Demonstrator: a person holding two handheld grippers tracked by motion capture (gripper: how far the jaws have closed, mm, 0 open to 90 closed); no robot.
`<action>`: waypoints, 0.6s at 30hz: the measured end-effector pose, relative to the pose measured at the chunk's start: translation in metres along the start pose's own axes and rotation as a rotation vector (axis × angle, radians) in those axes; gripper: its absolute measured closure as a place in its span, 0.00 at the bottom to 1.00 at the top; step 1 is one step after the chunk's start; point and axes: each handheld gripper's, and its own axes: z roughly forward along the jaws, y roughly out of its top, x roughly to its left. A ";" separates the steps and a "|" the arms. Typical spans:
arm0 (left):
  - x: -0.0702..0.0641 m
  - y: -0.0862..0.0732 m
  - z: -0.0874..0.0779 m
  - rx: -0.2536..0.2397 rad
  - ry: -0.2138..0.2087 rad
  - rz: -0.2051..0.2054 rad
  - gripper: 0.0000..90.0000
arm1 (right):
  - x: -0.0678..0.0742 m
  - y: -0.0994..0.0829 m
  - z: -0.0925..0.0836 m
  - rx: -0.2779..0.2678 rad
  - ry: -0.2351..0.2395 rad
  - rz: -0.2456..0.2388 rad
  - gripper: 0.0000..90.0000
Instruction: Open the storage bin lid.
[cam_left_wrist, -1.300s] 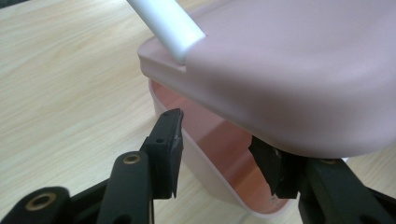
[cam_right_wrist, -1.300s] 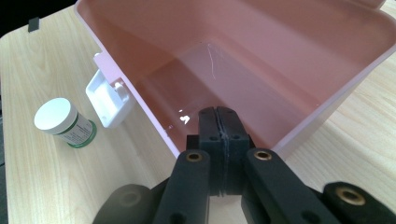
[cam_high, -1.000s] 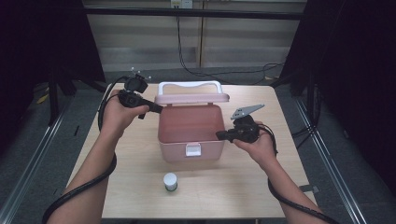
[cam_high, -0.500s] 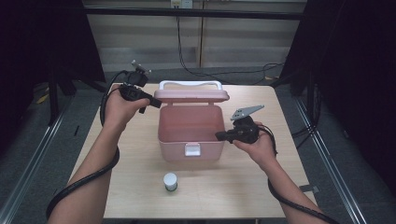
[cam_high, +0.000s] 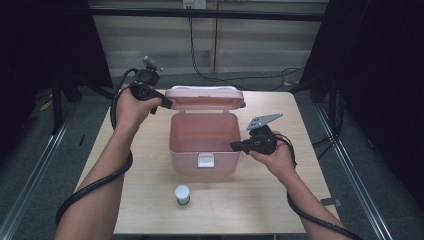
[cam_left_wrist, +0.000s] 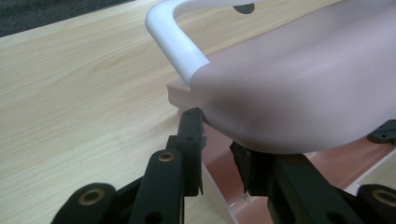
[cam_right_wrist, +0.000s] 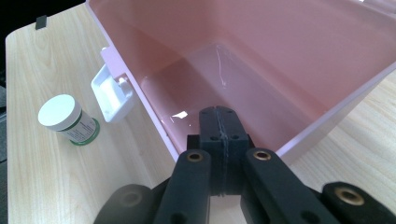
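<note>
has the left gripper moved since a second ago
Yes. The left gripper has gone up and back with the lid, away from the jar and toward the table's far edge.

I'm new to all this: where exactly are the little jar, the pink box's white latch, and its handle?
little jar (cam_high: 182, 193), high view, on its white cap.
white latch (cam_right_wrist: 111, 92), right gripper view, on the clasp's face.
handle (cam_left_wrist: 175, 38), left gripper view, on its curved white bar.
</note>
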 end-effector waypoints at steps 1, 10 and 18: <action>0.000 0.001 0.000 0.004 0.004 0.006 0.82 | 0.000 0.000 0.000 0.001 0.001 0.000 1.00; -0.001 0.012 0.000 0.019 0.037 -0.009 0.84 | 0.000 -0.001 0.000 -0.006 0.000 -0.005 1.00; 0.000 0.019 0.001 0.033 0.051 -0.014 0.86 | -0.001 -0.002 0.002 -0.014 0.009 -0.005 1.00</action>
